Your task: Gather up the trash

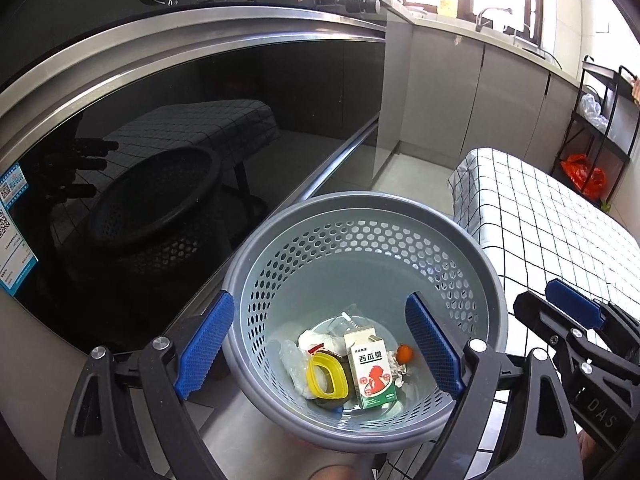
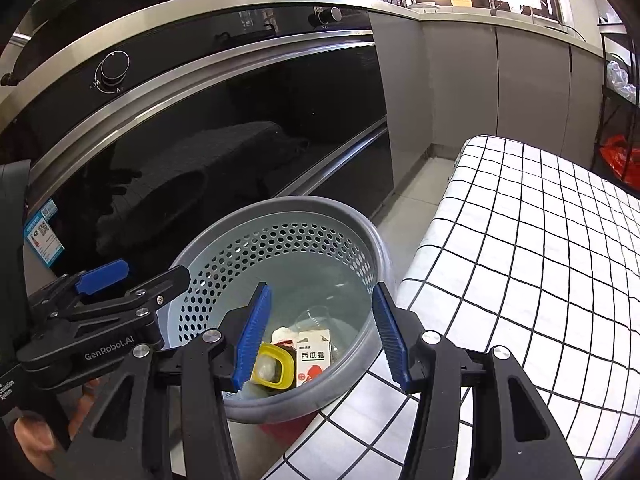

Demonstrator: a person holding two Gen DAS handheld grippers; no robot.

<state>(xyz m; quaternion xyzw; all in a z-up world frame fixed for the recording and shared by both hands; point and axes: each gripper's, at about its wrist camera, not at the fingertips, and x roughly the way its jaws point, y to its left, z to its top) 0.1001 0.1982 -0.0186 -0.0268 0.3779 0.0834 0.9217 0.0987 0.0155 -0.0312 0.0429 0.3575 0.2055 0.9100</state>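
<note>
A grey perforated waste basket (image 1: 472, 268) (image 2: 208, 276) stands on the floor between the oven and the table. In it lie a white and green carton (image 1: 372, 372) (image 2: 313, 360), a yellow ring lid (image 1: 325, 376) (image 2: 280, 366), clear plastic wrap (image 1: 292, 364), white crumpled paper (image 1: 316, 338) and a small orange piece (image 1: 403, 353). My left gripper (image 1: 320, 352) hangs open above the basket's mouth, nothing between its blue pads (image 1: 206, 346). My right gripper (image 2: 322, 340) is also open over the basket, empty, its blue pads (image 2: 254, 340) apart. Each gripper shows in the other's view.
A black glass oven front (image 1: 200, 160) with steel trim and knobs (image 2: 114, 68) fills the left. A table under a white grid cloth (image 2: 540, 260) stands right of the basket. Grey cabinets (image 1: 460, 92), a sink tap and a black rack (image 1: 600, 128) with bags are behind.
</note>
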